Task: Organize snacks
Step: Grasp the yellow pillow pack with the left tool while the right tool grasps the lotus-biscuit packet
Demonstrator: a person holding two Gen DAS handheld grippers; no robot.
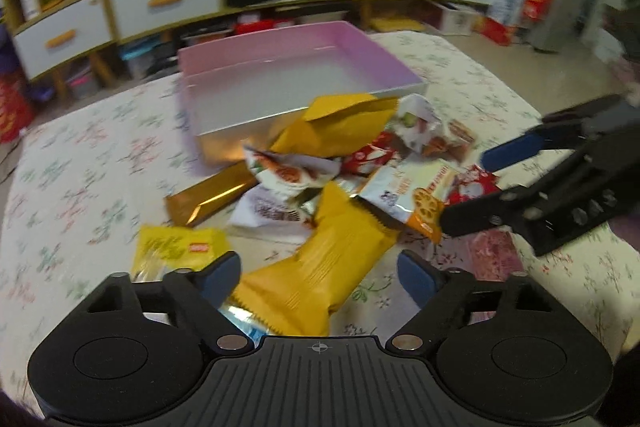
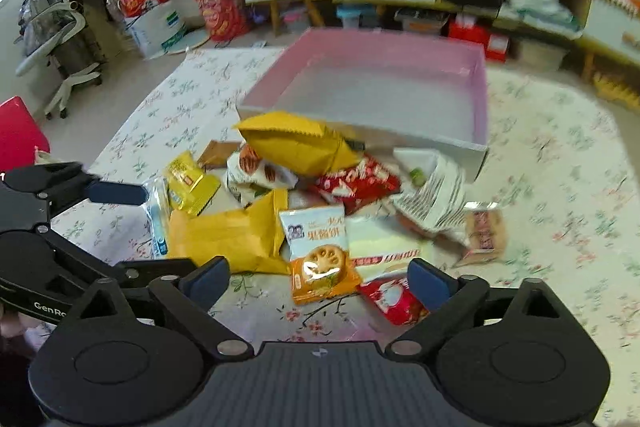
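Snack pile (image 1: 352,171) lay on the floral-clothed worktop (image 1: 80,163), heaped against the near wall of the pink box (image 1: 280,47). The box interior held no visible snacks.

Pile contents, as seen:
- 1 large mustard-yellow packet (image 1: 316,275) nearest the left gripper, lying flat.
- A 2nd mustard packet (image 2: 296,143) propped on top of the heap, leaning at the box wall.
- 1 small bright-yellow packet (image 1: 176,247) at the left edge of the pile.
- 1 gold bar-shaped wrapper (image 1: 208,199) just beside the box's near corner.
- 1 white-and-orange lotus-root packet (image 2: 320,255), flat, directly ahead of the right gripper.
- Red packets (image 2: 356,183) and white wrappers mid-pile; print blurred.

Left gripper (image 1: 320,277): fingers (image 1: 222,277) spread apart, straddling the near end of the large mustard packet; contact could not be told.

Right gripper (image 2: 320,281): fingers (image 2: 430,285) apart, holding nothing, poised above the lotus-root packet and a red packet (image 2: 394,297) at the pile's near edge. In the left wrist view it entered from the right, tips over the pile's right side.

Behind the worktop: shelving with white drawers (image 1: 64,39).
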